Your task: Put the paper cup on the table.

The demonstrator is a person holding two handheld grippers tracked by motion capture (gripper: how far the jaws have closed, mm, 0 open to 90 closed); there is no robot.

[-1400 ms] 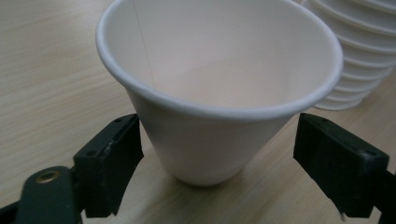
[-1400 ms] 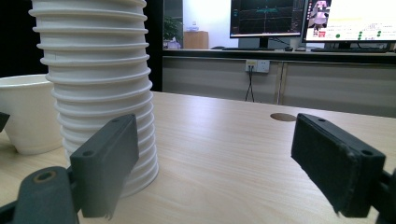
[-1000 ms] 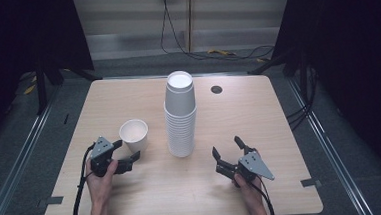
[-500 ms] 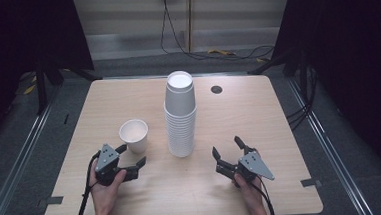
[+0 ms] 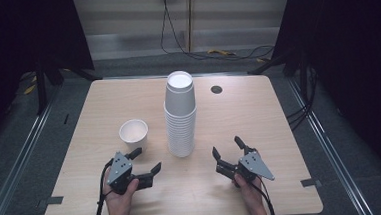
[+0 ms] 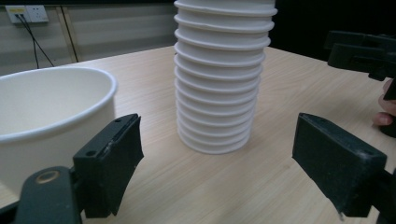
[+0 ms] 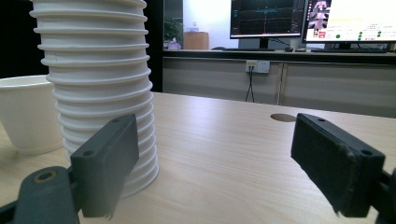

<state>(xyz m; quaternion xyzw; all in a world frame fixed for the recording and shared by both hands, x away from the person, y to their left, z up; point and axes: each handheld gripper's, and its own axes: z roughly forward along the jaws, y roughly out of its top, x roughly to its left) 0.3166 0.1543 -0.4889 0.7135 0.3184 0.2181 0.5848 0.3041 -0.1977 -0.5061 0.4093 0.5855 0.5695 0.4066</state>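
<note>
White paper cup stack (image 5: pixel 180 115) stands mid-table, single cup (image 5: pixel 133 133) just left. Left gripper (image 5: pixel 145 161) and right gripper (image 5: pixel 227 147), jaws apart, rest near the table (image 5: pixel 280 132)'s front edge.

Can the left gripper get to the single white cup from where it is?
Probably yes. The left gripper is open, and the single paper cup stands upright just beyond it on the table, with nothing between. The cup stack stands off to the side, apart.
</note>
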